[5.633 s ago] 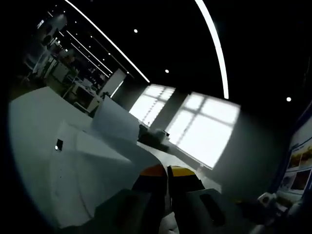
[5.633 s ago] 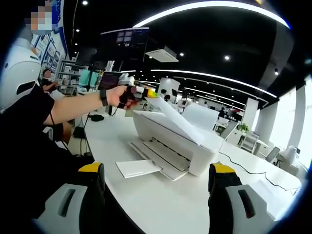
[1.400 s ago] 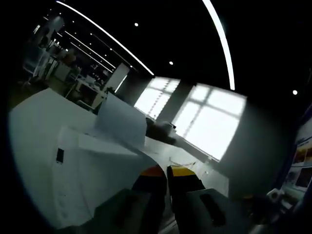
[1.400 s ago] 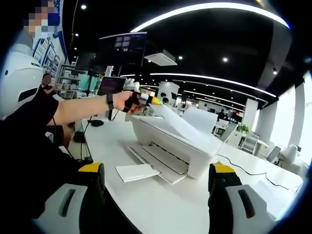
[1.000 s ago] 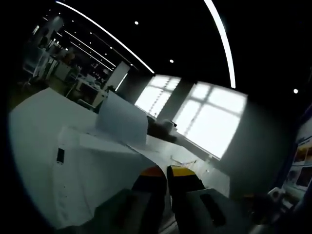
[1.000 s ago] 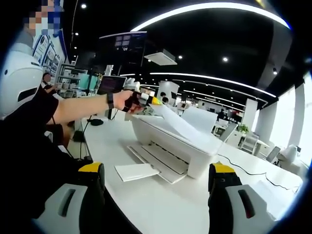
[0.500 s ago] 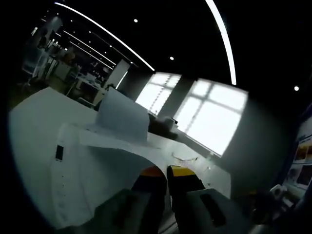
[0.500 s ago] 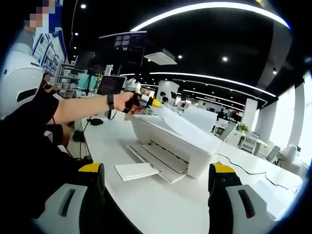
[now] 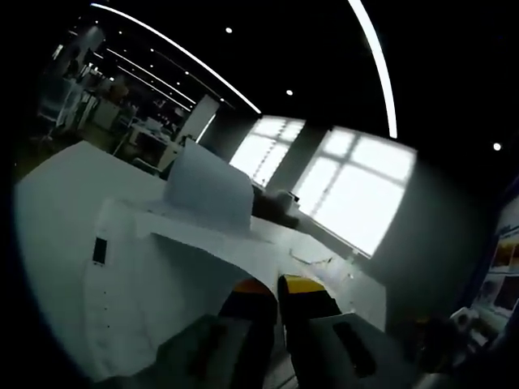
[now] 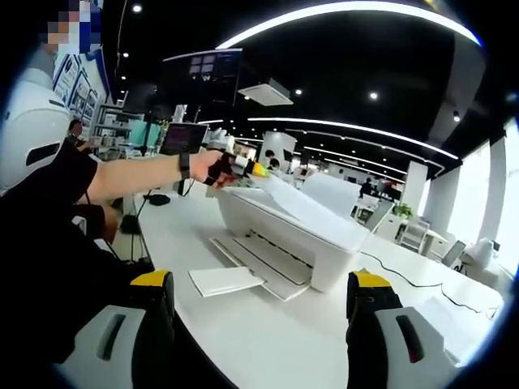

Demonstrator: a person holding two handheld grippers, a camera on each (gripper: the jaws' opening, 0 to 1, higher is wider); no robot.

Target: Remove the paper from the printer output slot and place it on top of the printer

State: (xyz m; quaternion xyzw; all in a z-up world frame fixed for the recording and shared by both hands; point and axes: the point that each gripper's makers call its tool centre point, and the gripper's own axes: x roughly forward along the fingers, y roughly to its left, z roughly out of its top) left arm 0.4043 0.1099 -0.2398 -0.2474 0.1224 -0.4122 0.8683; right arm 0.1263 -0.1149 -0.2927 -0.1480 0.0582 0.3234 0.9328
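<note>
Over the white printer, the left tongs are clamped on one edge of the paper, whose far end rests on the printer's flat top. Lowering the pinched edge level before letting go should keep the thin, limp sheet from sliding off the smooth plastic lid. Another sheet lies by the ribbed output tray on the glossy table. Right tongs gape, holding nothing.

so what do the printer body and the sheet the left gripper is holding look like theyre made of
The printer looks like moulded white plastic, smooth and faintly glossy, with rounded corners. The sheet, pinched by the left gripper, looks like thin matte white paper: it bows under its own weight as it drapes over the printer top. Both are judged by look alone.
</note>
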